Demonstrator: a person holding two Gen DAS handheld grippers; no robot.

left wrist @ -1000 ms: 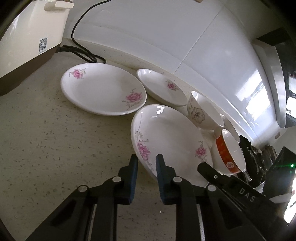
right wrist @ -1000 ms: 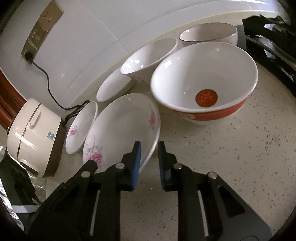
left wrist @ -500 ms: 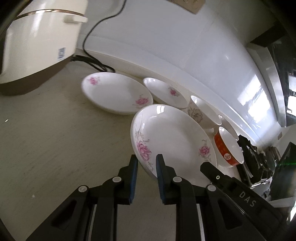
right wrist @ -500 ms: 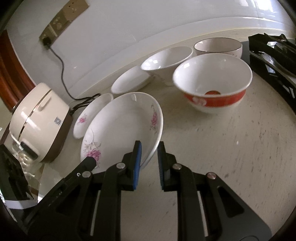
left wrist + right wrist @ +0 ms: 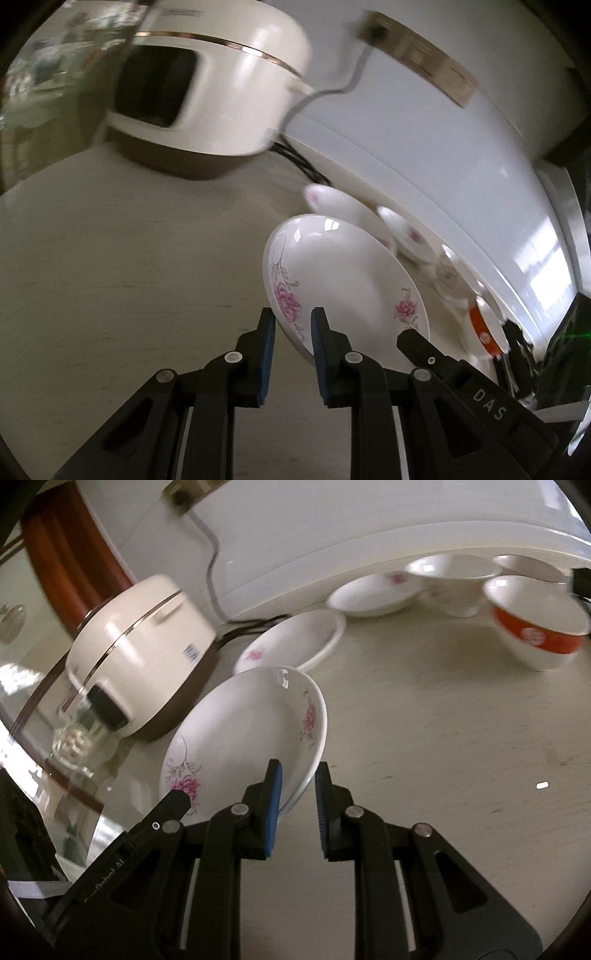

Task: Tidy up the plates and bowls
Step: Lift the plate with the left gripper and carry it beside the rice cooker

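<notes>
Two grippers of mine pinching one flowered plate (image 5: 343, 280) lifted above the counter (image 5: 110, 295), left gripper (image 5: 291, 332) at its 7 o'clock rim, right gripper (image 5: 298, 786) at 5 o'clock, red-banded bowl (image 5: 535, 627) resting at 1 o'clock

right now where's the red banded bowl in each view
Left wrist view: the red banded bowl sits far right, beyond the held plate, blurred and partly hidden by the right gripper's body.
Right wrist view: the bowl stands at the upper right on the counter, in plain sight.
Shared landmark: the cream rice cooker is upper left in the left wrist view and at the left in the right wrist view.
</notes>
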